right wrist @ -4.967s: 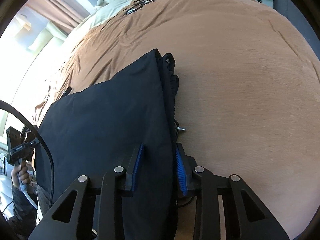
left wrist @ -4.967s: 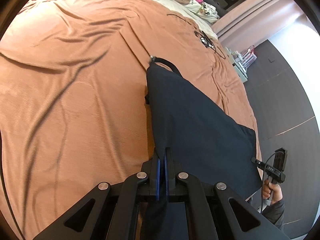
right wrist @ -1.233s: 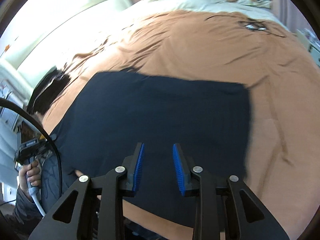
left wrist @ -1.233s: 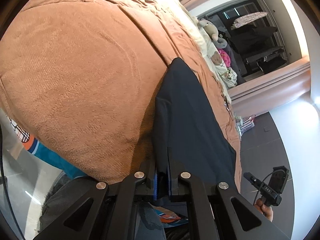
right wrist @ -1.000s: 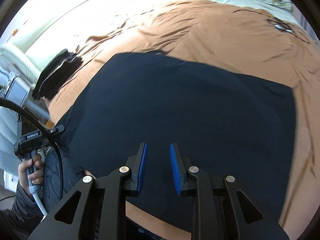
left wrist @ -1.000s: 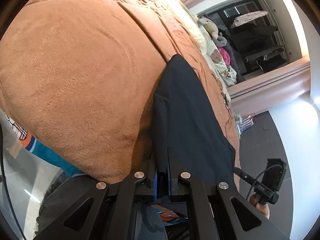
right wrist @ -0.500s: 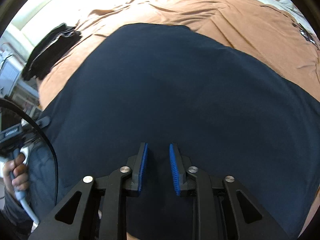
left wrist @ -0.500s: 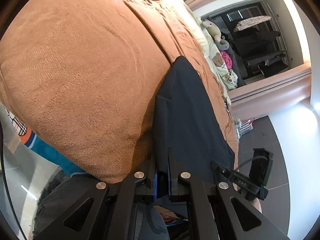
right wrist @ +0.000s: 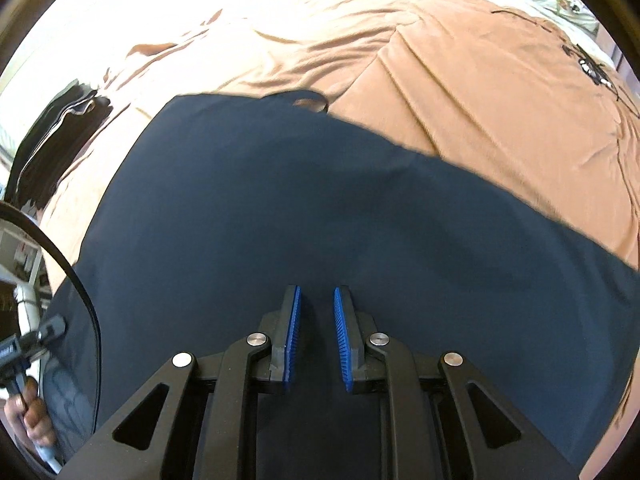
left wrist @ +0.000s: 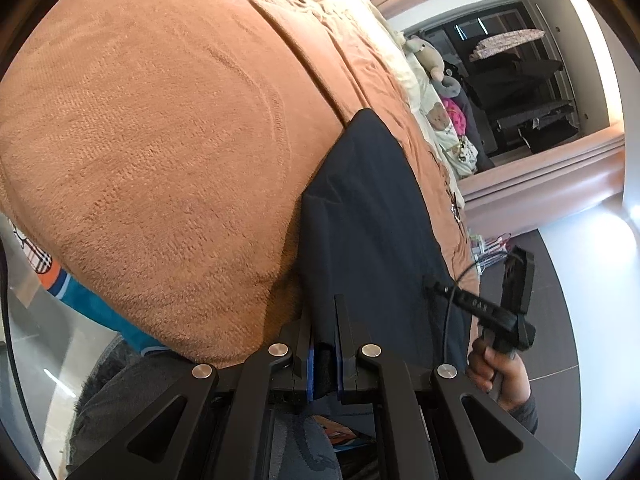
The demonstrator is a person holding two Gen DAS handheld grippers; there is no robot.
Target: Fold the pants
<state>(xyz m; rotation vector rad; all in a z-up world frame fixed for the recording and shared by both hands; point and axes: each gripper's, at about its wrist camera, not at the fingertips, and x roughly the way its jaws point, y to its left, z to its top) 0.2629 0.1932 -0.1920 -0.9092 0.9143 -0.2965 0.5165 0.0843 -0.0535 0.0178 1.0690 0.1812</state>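
Observation:
Dark navy pants [right wrist: 304,216] lie folded flat on a brown bed blanket [right wrist: 480,80]; they also show edge-on in the left wrist view [left wrist: 372,216]. My left gripper [left wrist: 325,312] is shut on the pants' near edge at the bed's corner. My right gripper [right wrist: 315,296] is open and empty, low over the middle of the pants, its blue pads apart. The right gripper also shows from the left wrist view [left wrist: 504,312], beside the pants' right edge.
The brown blanket [left wrist: 160,140] covers the bed. A dark folded garment [right wrist: 56,132] lies at the bed's left edge. Cables and glasses [right wrist: 592,64] lie far right. Pillows and soft toys [left wrist: 436,92] sit at the head. The floor [left wrist: 560,280] is to the right.
My right gripper has moved in from the pants' right edge to low over their middle, staying open. My left gripper kept its hold, hardly moving in the last second.

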